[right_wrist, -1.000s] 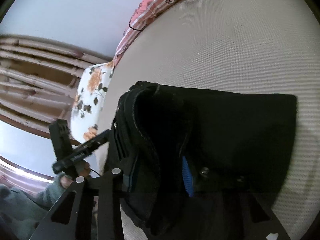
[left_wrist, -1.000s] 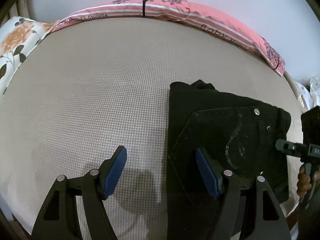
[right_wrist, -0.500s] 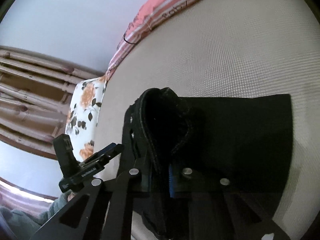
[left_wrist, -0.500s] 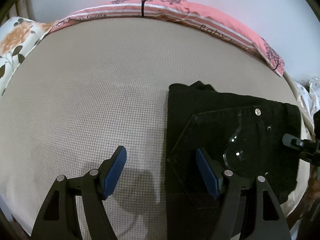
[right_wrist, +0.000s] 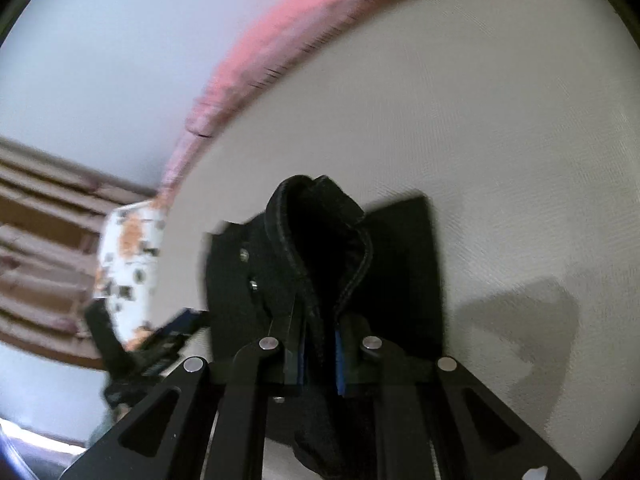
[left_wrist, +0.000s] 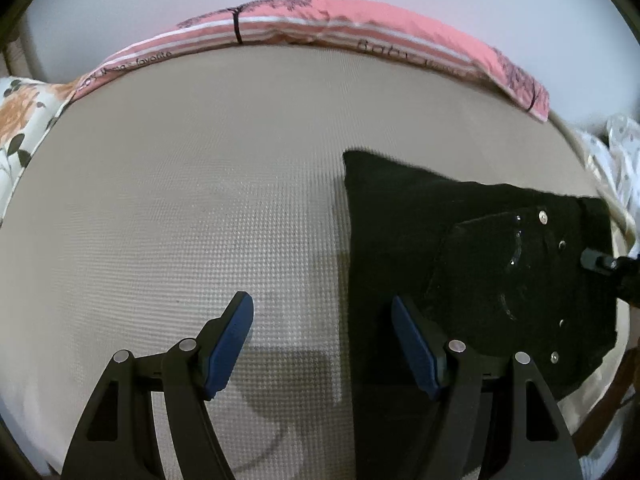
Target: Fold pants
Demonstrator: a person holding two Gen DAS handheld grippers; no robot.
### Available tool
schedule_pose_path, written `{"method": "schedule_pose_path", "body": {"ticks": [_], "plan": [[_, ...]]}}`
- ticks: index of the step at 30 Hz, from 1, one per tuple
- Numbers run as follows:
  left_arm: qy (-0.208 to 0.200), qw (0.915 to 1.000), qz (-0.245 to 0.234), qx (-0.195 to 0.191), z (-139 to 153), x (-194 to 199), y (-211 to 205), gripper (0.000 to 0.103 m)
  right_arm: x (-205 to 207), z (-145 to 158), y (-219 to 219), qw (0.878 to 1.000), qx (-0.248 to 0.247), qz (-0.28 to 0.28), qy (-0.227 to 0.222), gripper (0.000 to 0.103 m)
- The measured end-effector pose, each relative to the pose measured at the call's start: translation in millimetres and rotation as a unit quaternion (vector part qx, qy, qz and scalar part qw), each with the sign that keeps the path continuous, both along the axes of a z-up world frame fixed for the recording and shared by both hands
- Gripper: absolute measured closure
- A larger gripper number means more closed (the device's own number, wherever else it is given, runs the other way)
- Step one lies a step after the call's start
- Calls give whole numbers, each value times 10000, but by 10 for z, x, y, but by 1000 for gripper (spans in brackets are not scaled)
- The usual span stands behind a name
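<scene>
Black folded pants (left_wrist: 480,248) lie on the right part of a beige mattress (left_wrist: 180,200), back pocket and rivets facing up. My left gripper (left_wrist: 320,304) hangs open just above the mattress, its right finger over the pants' left edge, with nothing between its pads. At the right edge of this view my right gripper (left_wrist: 600,262) reaches the waistband. In the right wrist view my right gripper (right_wrist: 320,340) is shut on a bunched ridge of the pants (right_wrist: 400,260), which rises in a hump ahead of the pads. The left gripper (right_wrist: 172,332) shows blurred at lower left.
A pink striped blanket (left_wrist: 360,36) runs along the far edge of the mattress against a white wall. A floral pillow (left_wrist: 20,120) sits at the far left and a white dotted cloth (left_wrist: 620,148) at the far right. Wooden slats (right_wrist: 48,220) stand beyond the bed.
My right gripper has closed onto the waistband edge and raised it into a hump while its view swung. In the left wrist view the pants have slid to the right; the left jaws are unchanged.
</scene>
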State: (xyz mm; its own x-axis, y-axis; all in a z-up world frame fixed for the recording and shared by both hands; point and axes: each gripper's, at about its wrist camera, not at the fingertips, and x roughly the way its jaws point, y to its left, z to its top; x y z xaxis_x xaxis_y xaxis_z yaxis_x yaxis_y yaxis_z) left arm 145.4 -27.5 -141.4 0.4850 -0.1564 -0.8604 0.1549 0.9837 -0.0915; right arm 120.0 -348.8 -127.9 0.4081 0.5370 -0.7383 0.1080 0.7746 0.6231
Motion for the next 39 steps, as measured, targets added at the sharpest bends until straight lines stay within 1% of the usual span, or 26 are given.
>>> {"method": "schedule_pose_path", "body": {"ticks": [2,4,6,8,9,10,12,14,16,19,20,21,22,24,26,29,32,36,39], "plan": [[-19,10000,-44,10,-25,-3,-23,31,13,-82,-9,9997,-244,-5,-33,94],[-32,9999,-98,73,-56,1,-52,30,38,-137,-9,9997,-253,-28,20,94],[-22,9996,-190,200,-114,9,-89,29,51,-141,17,9991,-418,36,19,89],[-8,9992,-242,324,-152,19,-131,29,32,-85,51,9984,-560,34,-1,71],[-15,9991,-236,352,-142,17,-139,29,8,-37,45,9976,-688,-32,21,69],[-26,9989,-239,399,-124,7,-152,29,-21,-3,19,9974,-713,-72,10,69],[-47,9989,-270,388,-101,-26,-168,29,-125,90,-17,9976,-659,-169,-82,69],[-20,9990,-325,318,-91,-78,-186,29,-248,146,-57,9981,-583,-144,-109,69],[-23,9987,-375,333,-82,-139,-207,29,-344,161,-53,9986,-496,-148,-68,69],[-60,9980,-519,345,-60,-239,-252,29,-509,119,-35,9988,-456,-150,17,69],[-78,9978,-550,366,-54,-266,-268,29,-541,92,-19,9988,-457,-155,56,72],[-80,9975,-580,387,-56,-292,-282,29,-586,58,7,9988,-465,-133,93,77],[-74,9973,-611,412,-64,-325,-297,29,-618,44,26,9988,-477,-108,79,85],[-73,9968,-645,463,-73,-367,-317,29,-670,56,74,9975,-699,-98,4,88],[-86,9964,-664,518,-71,-409,-327,29,-707,103,97,9967,-807,-88,-59,91],[-116,9961,-684,551,-37,-463,-336,29,-786,178,120,9954,-947,-64,-123,93],[-120,9957,-723,563,-12,-516,-339,29,-843,183,132,9949,-1003,-52,-111,93],[-95,9929,-851,824,-59,-581,-366,29,-914,91,93,9954,-948,-107,-19,93],[-122,9903,-924,1030,-131,-606,-415,29,-921,12,98,9948,-1014,-98,44,93]]}}
